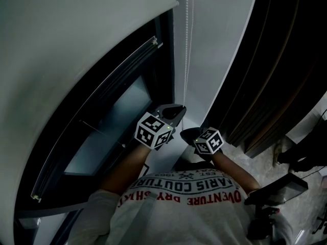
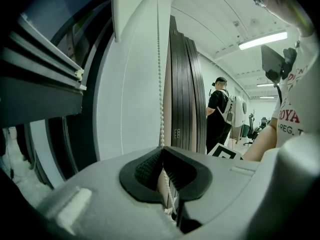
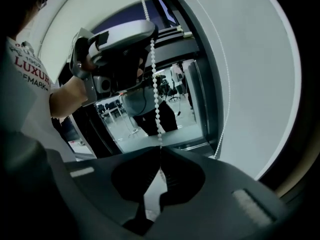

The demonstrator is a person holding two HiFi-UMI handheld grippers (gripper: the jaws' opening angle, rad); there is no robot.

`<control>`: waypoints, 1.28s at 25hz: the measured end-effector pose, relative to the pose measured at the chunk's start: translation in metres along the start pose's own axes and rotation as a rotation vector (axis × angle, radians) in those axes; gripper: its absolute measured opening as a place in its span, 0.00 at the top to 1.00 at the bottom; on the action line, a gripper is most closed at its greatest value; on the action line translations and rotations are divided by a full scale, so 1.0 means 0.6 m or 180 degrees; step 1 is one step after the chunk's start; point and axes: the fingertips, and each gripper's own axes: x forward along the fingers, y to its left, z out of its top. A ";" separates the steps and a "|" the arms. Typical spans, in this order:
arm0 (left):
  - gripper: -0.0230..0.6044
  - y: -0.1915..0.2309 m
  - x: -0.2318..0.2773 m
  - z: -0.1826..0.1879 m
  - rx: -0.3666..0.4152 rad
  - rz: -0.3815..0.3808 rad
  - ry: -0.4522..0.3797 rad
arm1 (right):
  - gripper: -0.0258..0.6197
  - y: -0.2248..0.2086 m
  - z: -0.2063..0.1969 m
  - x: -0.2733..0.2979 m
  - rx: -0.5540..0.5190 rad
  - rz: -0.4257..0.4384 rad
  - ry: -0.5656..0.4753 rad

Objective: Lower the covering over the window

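The person is working the bead chain [image 1: 185, 45] that is hanging beside the window. The left tongs [image 2: 162, 151] are squeezing shut on the chain. The right tongs [image 3: 160, 151] are squeezing it too, a little lower down.

The white roller blind [image 1: 76, 45] is covering the upper part of the window. Below its bottom edge, the dark window glass [image 1: 112, 131] is showing bare, so the job looks only partly done. The blind is likely needing more pulls on the chain until it is hanging all the way down over the glass.
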 end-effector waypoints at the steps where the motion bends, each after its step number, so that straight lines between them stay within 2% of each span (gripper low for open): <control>1: 0.95 0.002 0.001 -0.008 -0.0037 0.0005 0.0012 | 0.94 0.000 -0.009 0.002 0.0003 0.0005 0.0037; 5: 0.95 0.009 0.002 -0.031 -0.0124 0.0034 0.0031 | 0.94 0.000 -0.037 0.007 -0.0070 0.0000 0.0170; 8: 0.95 0.014 0.001 -0.035 -0.0139 0.0059 0.0006 | 0.92 -0.001 -0.033 -0.001 -0.0092 -0.0038 0.0158; 10: 0.95 0.015 0.002 -0.036 -0.0121 0.0054 0.0010 | 0.84 -0.006 -0.019 -0.012 -0.0129 -0.0041 0.0124; 15: 0.95 0.015 0.004 -0.042 -0.0101 0.0036 0.0029 | 0.77 -0.030 0.045 -0.057 -0.0359 -0.0120 -0.0012; 19: 0.95 0.020 0.002 -0.043 -0.0102 0.0051 0.0028 | 0.76 -0.035 0.141 -0.113 -0.0596 -0.0223 -0.0270; 27: 0.95 0.004 -0.003 -0.041 -0.0081 0.0065 0.0057 | 0.78 0.039 0.399 -0.232 -0.0775 -0.0062 -0.1530; 29: 0.95 0.001 -0.005 -0.040 -0.0070 0.0072 0.0060 | 0.78 0.051 0.436 -0.240 -0.0830 -0.0032 -0.1671; 32: 0.95 -0.003 -0.004 -0.039 -0.0070 0.0064 0.0053 | 0.79 0.070 0.468 -0.236 -0.1000 -0.0042 -0.1696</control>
